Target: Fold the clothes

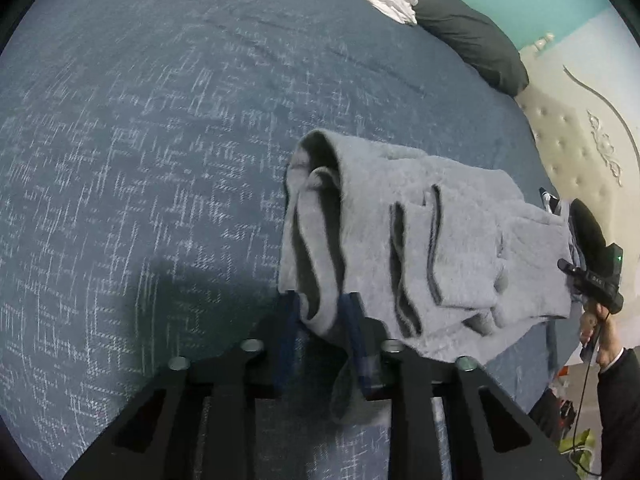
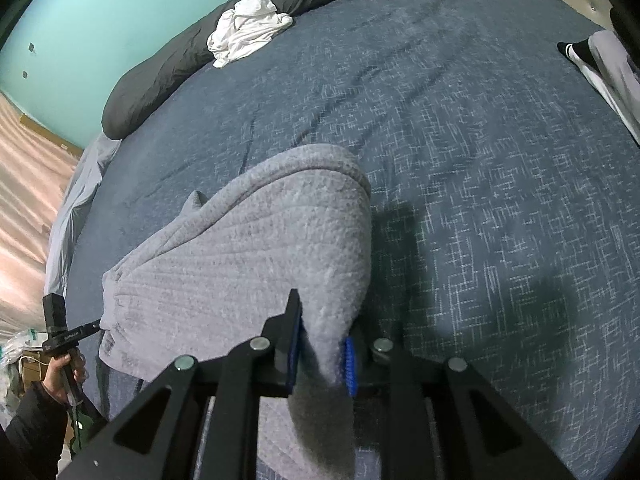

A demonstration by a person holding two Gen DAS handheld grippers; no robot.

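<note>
1. I've got one grey garment [image 1: 404,240] on the go. It lies on the blue bed [image 1: 160,140] near the edge next to me, partly lifted and bunched between the two grippers.

2. Left gripper [image 1: 320,328]: fingers closed down to a narrow gap with a thick fold of the grey fabric pinched between them. The edge hangs down past the pads.

3. Right gripper [image 2: 320,352]: same deal, fingers nearly together with a wad of the grey knit clamped in, the rest of it draped away across the bed toward the left one.

4. How it'll handle, as far as I can judge: soft, floppy, fleecy or waffle-knit stuff, fairly thick, so it sags and rolls instead of holding a crease. Not slippery, and the ribbed blue pads [image 2: 350,366] should bite fine. Nothing fragile here. It looks bulky enough to drag a bit on the cover.

5. Where to hold it: corners or hem edges, one per gripper, kept taut between them (grabbing mid-panel just makes a lump, which is kind of what the left side looks like now).

6. Count: one grey garment in hand, one crumpled white piece [image 2: 246,30] far off by the dark pillow [image 2: 168,76], and one striped black-and-white item [image 2: 600,64] at the right edge. Two grippers, both busy.
</note>
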